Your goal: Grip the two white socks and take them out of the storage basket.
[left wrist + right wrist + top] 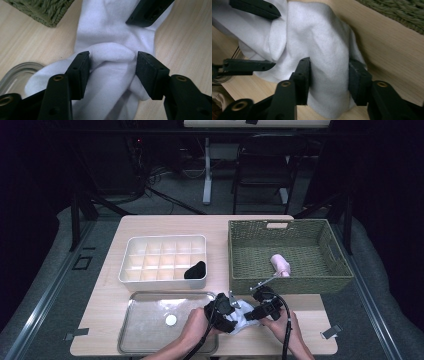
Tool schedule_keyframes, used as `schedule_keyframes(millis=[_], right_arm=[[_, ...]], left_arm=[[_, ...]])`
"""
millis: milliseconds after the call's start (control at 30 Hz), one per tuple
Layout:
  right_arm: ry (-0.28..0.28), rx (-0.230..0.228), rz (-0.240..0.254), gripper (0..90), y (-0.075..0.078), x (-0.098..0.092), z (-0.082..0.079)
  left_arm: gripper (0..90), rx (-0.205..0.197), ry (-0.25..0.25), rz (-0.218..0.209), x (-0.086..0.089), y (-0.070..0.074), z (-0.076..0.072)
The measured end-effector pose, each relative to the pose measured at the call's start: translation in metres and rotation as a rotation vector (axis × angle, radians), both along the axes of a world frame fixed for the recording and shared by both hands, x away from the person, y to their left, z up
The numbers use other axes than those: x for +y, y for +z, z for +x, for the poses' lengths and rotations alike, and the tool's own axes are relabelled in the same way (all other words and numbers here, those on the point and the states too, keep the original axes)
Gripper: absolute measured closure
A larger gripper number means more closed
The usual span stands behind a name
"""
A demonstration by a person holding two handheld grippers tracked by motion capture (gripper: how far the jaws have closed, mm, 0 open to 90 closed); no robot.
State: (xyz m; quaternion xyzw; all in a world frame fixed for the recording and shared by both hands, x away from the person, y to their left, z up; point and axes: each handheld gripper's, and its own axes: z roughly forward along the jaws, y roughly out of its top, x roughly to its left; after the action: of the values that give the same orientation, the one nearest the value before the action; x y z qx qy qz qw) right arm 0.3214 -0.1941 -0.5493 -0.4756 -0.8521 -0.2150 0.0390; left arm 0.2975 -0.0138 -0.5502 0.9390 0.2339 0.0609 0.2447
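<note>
Now your left gripper (112,72) pinches a fold of the white cotton sock (112,32) on the wooden table (185,45), just beside the green woven basket (290,251); your right gripper (329,80) clamps another fold.

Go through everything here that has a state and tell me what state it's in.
White sock: bunched on the table, gripped at both ends.
Left gripper: shut on the sock.
Right gripper: shut on the sock.
Basket: holds a pink roll.
Divided box: one black roll.
</note>
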Motion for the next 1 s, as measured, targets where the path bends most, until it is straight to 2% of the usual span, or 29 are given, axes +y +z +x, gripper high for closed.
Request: schedule_keyframes(millis=[100, 133, 167, 233, 267, 300, 333, 433, 467, 533, 567, 767, 867, 900, 1000], right_arm=[[0.007, -0.006, -0.01, 64.9, 0.0, 0.001, -0.001], [0.012, -0.015, -0.011, 66.8, 0.0, 0.001, -0.002], [0.012, -0.015, -0.011, 66.8, 0.0, 0.001, -0.002], [0.018, -0.018, -0.012, 68.0, 0.001, 0.001, -0.002], [0.024, -0.01, -0.004, 68.2, 0.002, 0.001, -0.003], [0.036, -0.009, -0.026, 68.3, 0.004, 0.001, -0.002], [0.021, -0.019, -0.017, 68.4, 0.005, 0.001, -0.004], [0.025, -0.029, 0.003, 68.3, 0.01, -0.001, -0.005], [0.033, -0.04, -0.017, 68.3, 0.013, -0.003, -0.005], [0.014, -0.055, 0.005, 68.3, 0.016, -0.004, -0.007], [0.016, -0.06, -0.012, 68.3, 0.018, -0.006, -0.007], [0.008, -0.071, -0.035, 68.2, 0.025, -0.013, -0.009], [0.009, -0.067, -0.041, 68.1, 0.027, -0.015, -0.009], [0.0, -0.068, -0.024, 68.1, 0.027, -0.015, -0.009], [-0.001, -0.065, -0.037, 68.1, 0.027, -0.018, -0.009]], left_arm=[[54.1, 0.001, -0.011, 0.004, 0.0, -0.001, -0.001], [61.6, -0.004, -0.012, 0.001, 0.0, -0.002, -0.001], [61.6, -0.001, -0.015, -0.003, 0.001, -0.001, -0.001], [69.7, -0.007, -0.011, -0.01, 0.002, -0.001, -0.001], [72.6, -0.006, -0.01, -0.018, 0.004, -0.001, 0.0], [75.2, -0.005, -0.006, -0.034, 0.005, 0.0, 0.001], [77.4, -0.008, -0.001, -0.039, 0.007, 0.001, 0.001], [78.4, -0.014, 0.016, -0.079, 0.014, 0.006, 0.003], [78.5, -0.022, 0.02, -0.092, 0.017, 0.009, 0.003], [78.5, -0.02, 0.031, -0.12, 0.022, 0.014, 0.003], [78.5, -0.029, 0.043, -0.135, 0.025, 0.016, 0.003], [78.3, -0.023, 0.076, -0.201, 0.044, 0.028, 0.002], [78.2, -0.027, 0.093, -0.209, 0.053, 0.031, 0.002], [78.1, -0.024, 0.094, -0.207, 0.055, 0.031, 0.003], [77.9, -0.017, 0.111, -0.214, 0.064, 0.032, 0.004]])
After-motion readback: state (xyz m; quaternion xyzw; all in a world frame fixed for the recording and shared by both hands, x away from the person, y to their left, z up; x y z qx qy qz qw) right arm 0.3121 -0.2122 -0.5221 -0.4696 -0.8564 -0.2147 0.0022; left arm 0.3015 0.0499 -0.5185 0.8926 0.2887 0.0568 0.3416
